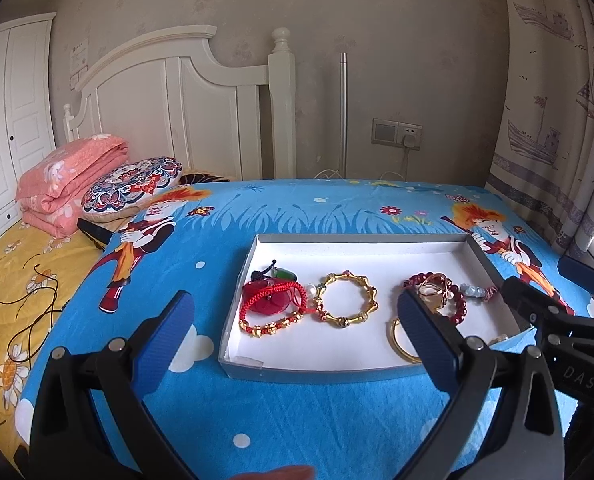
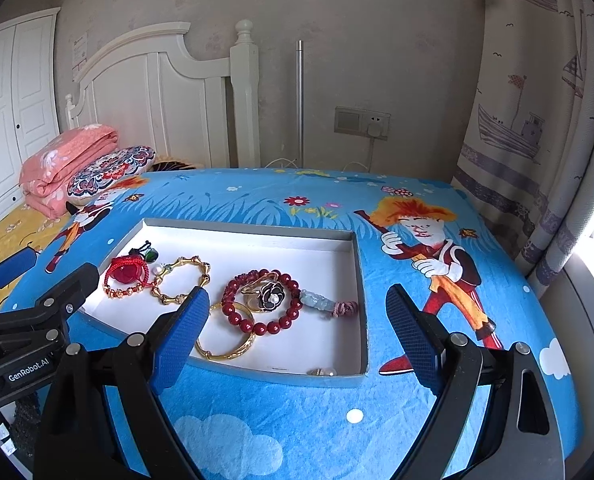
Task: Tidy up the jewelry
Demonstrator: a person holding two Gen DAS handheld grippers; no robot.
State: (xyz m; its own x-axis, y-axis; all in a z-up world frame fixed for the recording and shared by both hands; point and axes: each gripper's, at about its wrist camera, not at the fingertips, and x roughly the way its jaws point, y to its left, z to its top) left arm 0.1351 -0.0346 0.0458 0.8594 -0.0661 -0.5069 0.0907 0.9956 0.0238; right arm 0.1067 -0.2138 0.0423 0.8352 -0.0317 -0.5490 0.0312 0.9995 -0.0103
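Note:
A shallow white tray [image 1: 361, 250] [image 2: 257, 236] lies on a blue cartoon cloth. It holds a red cord bracelet [image 1: 273, 300] [image 2: 127, 274], a gold bamboo-link bracelet [image 1: 347, 300] [image 2: 181, 280], a dark red bead bracelet [image 1: 455, 304] [image 2: 257, 304], a black flower ring [image 2: 271, 295], a plain gold bangle [image 1: 399, 340] [image 2: 227, 346], a pale blue pendant [image 2: 319, 302] and a small pearl piece [image 2: 323, 371]. My left gripper [image 1: 295, 316] is open and empty, in front of the tray. My right gripper [image 2: 297, 314] is open and empty over the tray's near right part.
The cloth [image 1: 297, 420] covers a raised surface beside a bed with a yellow sheet [image 1: 13, 300], a pink folded quilt [image 1: 69, 176] and a patterned cushion [image 1: 133, 184]. A wall socket [image 1: 397, 134] is behind; a curtain [image 1: 553, 120] hangs at the right.

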